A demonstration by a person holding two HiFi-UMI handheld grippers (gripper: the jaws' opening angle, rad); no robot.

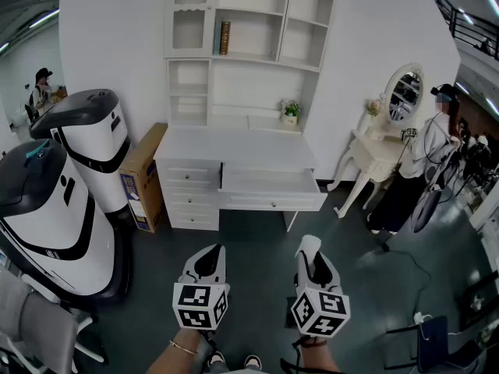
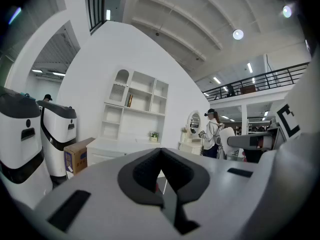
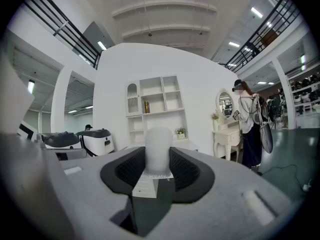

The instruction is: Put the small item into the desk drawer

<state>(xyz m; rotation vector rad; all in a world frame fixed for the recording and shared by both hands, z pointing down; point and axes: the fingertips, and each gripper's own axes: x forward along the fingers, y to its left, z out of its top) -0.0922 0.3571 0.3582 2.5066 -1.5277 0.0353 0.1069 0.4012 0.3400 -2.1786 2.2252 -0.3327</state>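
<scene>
A white desk [image 1: 234, 145] stands against the far wall, its upper right drawer [image 1: 269, 187] pulled out. My right gripper [image 1: 310, 249] is held level in front of it, some way back, shut on a small white round-topped item [image 3: 158, 149] that stands upright between the black pads [image 3: 184, 170]. The item's tip [image 1: 309, 244] pokes out past the jaws in the head view. My left gripper [image 1: 209, 259] hovers beside it at the same height. Its jaws [image 2: 161, 156] meet at the tip with nothing between them.
Two large white-and-black machines [image 1: 86, 135] [image 1: 43, 216] and a cardboard box [image 1: 144, 174] stand left of the desk. A vanity table with an oval mirror [image 1: 394, 123] and a person [image 1: 425, 162] are at the right. A shelf unit [image 1: 249, 37] tops the desk. A chair [image 1: 35, 326] is at the near left.
</scene>
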